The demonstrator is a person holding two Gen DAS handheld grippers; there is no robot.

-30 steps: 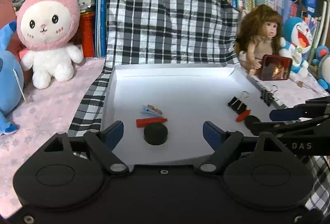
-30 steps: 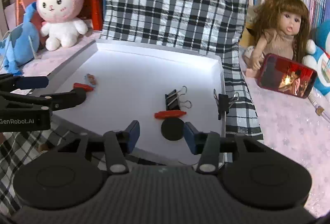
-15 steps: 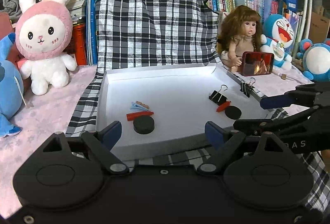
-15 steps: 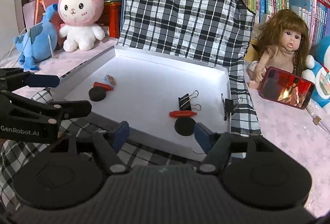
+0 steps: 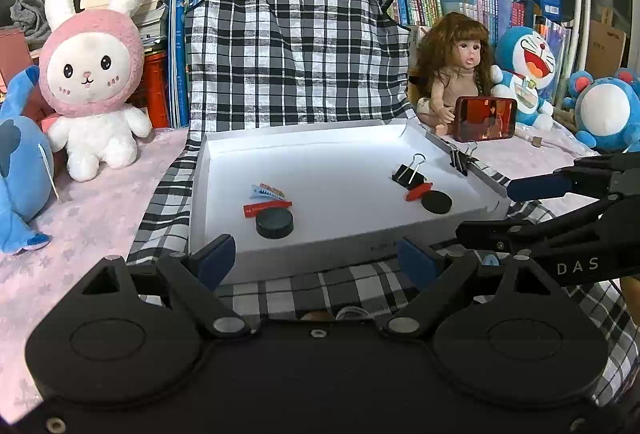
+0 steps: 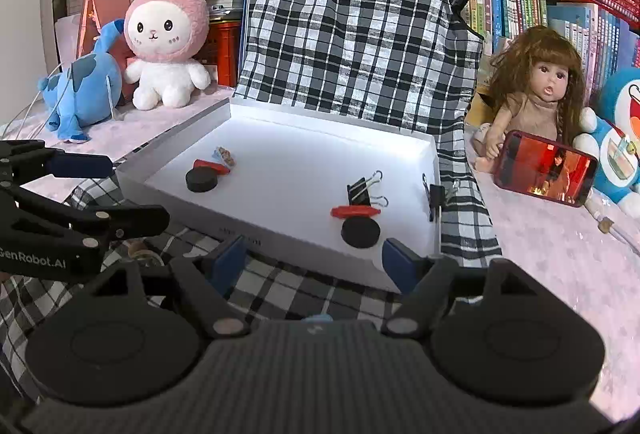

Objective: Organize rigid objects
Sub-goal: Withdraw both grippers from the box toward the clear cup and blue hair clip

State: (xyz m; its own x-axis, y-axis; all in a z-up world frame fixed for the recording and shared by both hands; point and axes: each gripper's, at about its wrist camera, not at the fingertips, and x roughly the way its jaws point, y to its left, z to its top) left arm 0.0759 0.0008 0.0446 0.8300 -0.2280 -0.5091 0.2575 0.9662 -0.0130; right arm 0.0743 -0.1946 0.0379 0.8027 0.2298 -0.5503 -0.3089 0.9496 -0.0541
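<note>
**Two matched groups laid in the white tray, both tongs held back and empty**

The task's things are found inside the white tray (image 5: 208, 194), sorted into two clusters that are well apart. Toward the left side a black disc (image 5: 274, 223) is set with a red clip (image 5: 266, 208) touching its far edge, and a small blue-and-orange hair clip (image 5: 265, 190) lies just behind. Toward the right side a second black disc (image 6: 360, 231) is laid with a second red clip (image 6: 355, 212) at its far edge and a black binder clip (image 6: 362, 190) just behind that. The mirrored layout suggests that grouping by set was intended, and the sorting is judged to be largely done. Another binder clip (image 6: 435, 196) is clamped upright on the tray's right wall, apparently to pin the wall or the checked cloth (image 6: 360, 54) beneath.

The left gripper (image 5: 316, 261) and the right gripper (image 6: 316, 261) are both held short of the tray's near wall, with jaws spread wide and nothing between them.

"DAS" can be read on the right tongs' side in the left view, and "GenRobot.AI" on the left tongs' side in the right view. Print on the paper cups at the back is too small to be read. A phone (image 6: 546, 168) with a lit red screen is propped against the doll (image 6: 536, 94).
</note>
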